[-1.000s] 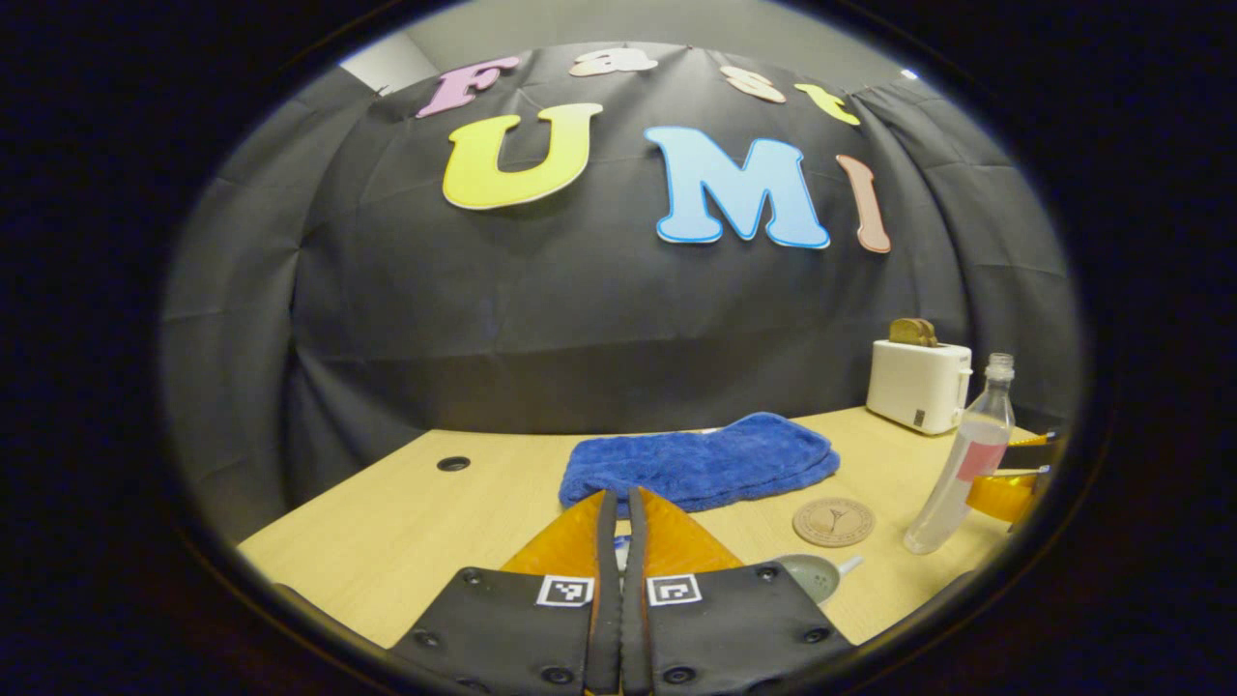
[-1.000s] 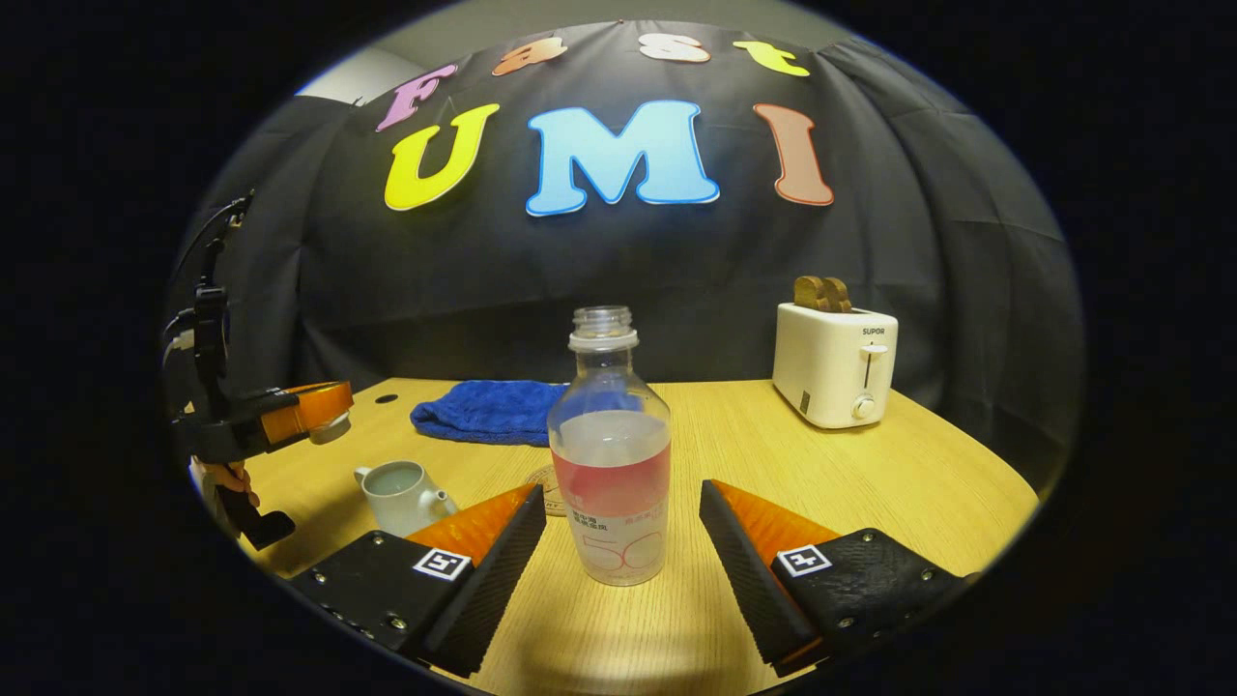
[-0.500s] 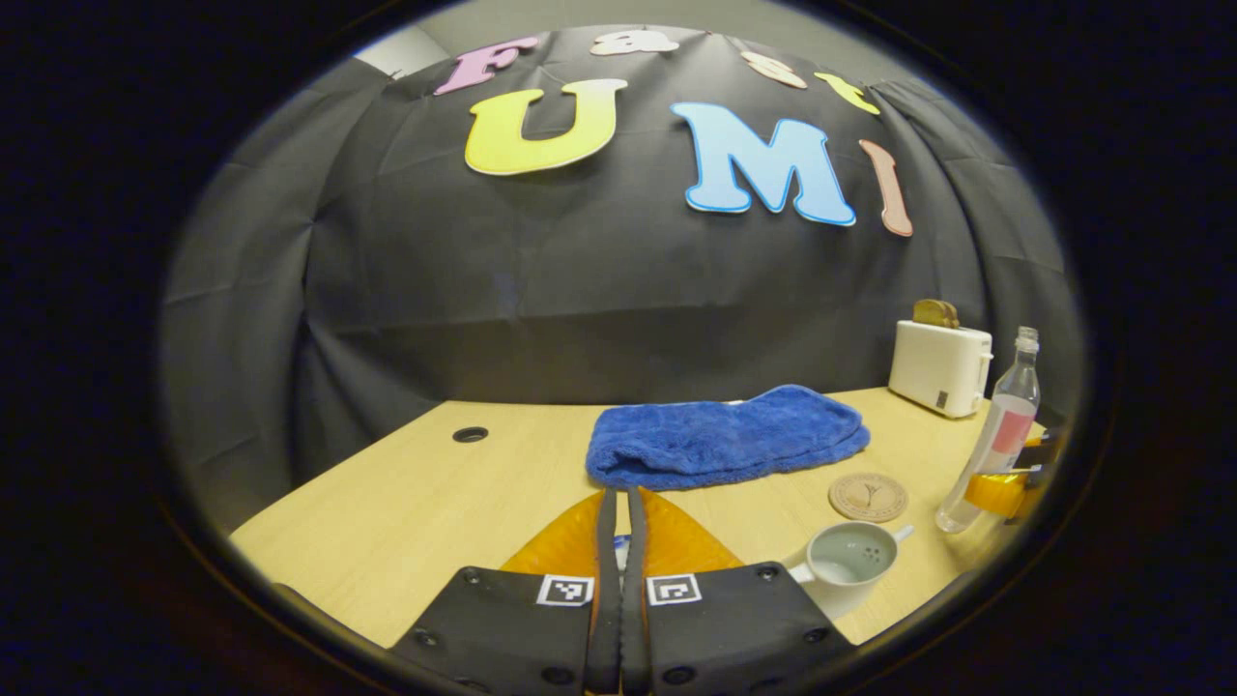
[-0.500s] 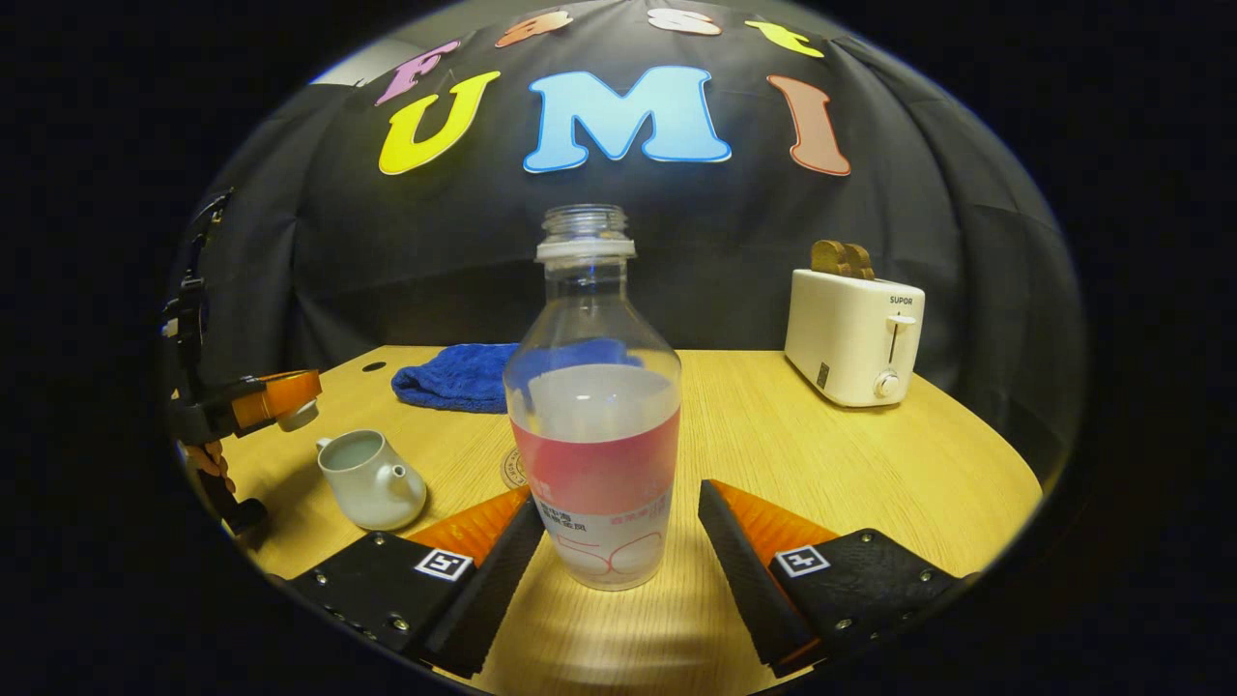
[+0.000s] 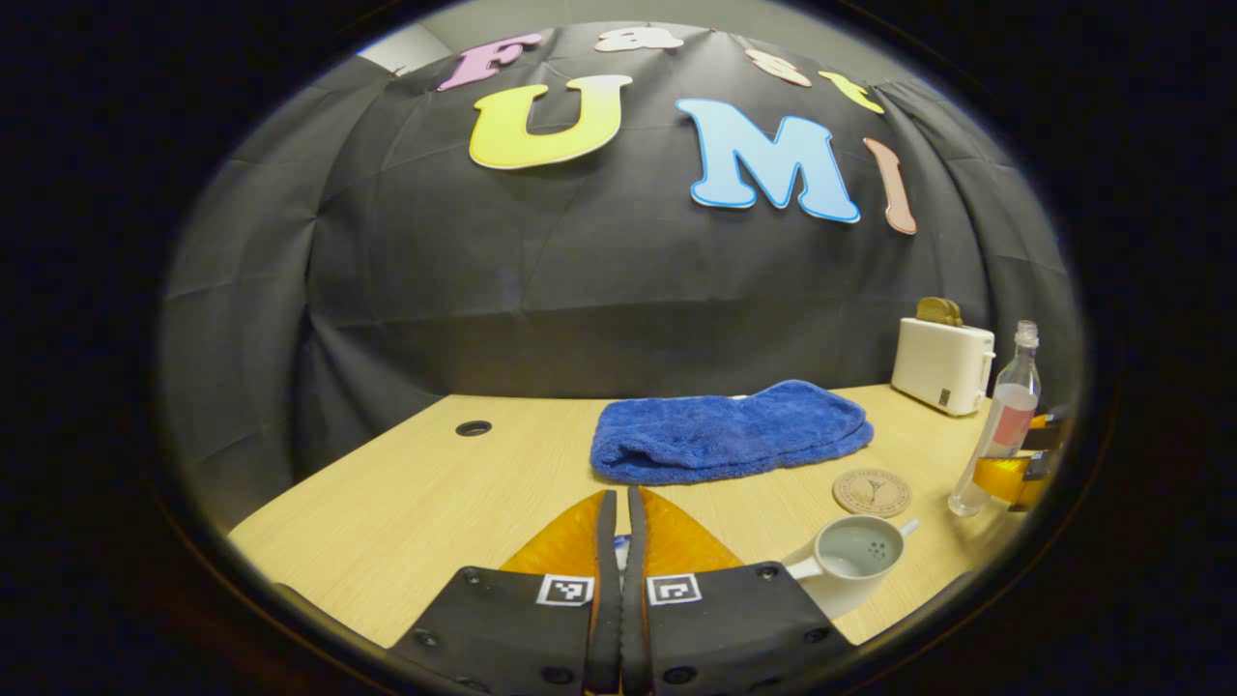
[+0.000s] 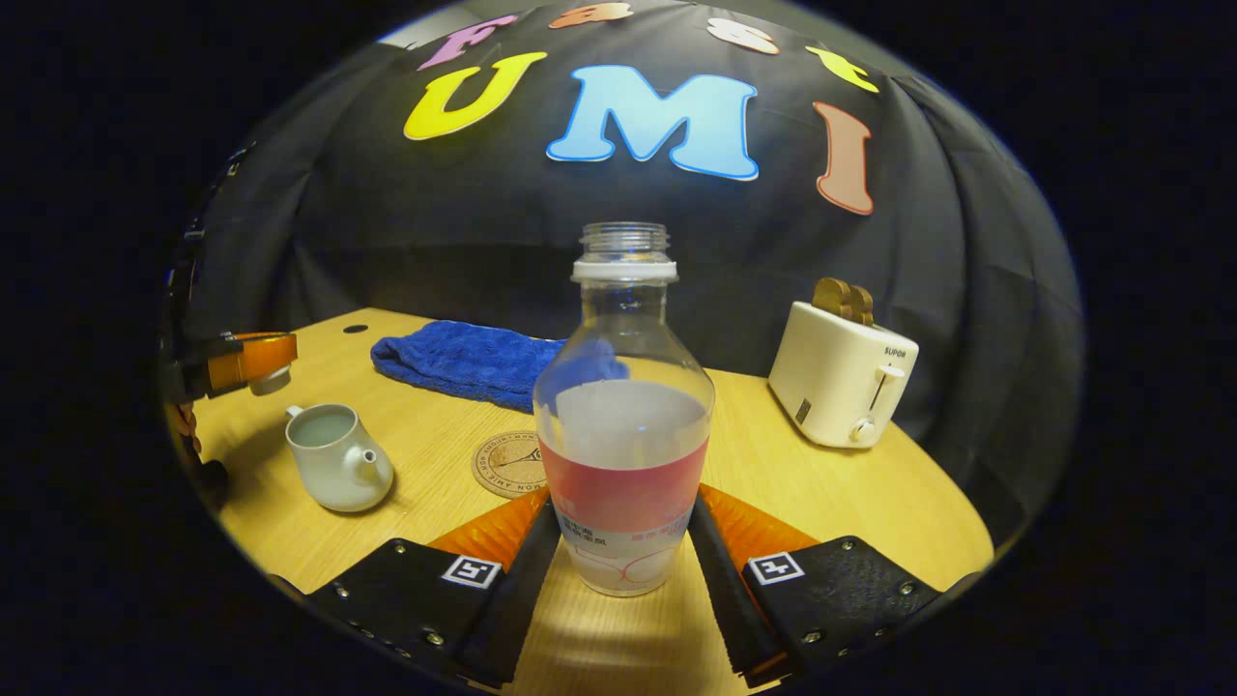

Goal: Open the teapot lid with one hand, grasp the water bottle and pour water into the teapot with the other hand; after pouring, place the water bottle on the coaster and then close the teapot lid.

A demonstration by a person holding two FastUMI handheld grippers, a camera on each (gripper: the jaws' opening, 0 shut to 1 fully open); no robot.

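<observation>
Left gripper [image 5: 619,541] fingers pressed nearly together, something small and pale pinched between them, hard to identify. Open teapot [image 5: 852,561] sits right of it on the wooden table [image 5: 406,503]. Round coaster [image 5: 872,492] just behind, blue towel [image 5: 732,431] farther back. Water bottle [image 5: 1000,425] and white toaster [image 5: 942,364] far right.

Black cloth wall [image 5: 580,290] hangs all around the back and sides, creased and draped, with a bit of pale plain wall [image 5: 580,14] peeking over it along the top of the frame. The lower half is a light wood table [image 5: 435,493] with a small round cable hole [image 5: 474,427] toward the back left. In the right gripper view there's a white toaster [image 6: 841,387] at the right with toast sticking out, a blue towel [image 6: 464,358] lying bunched up mid-left, and the light's dim and warm.
</observation>
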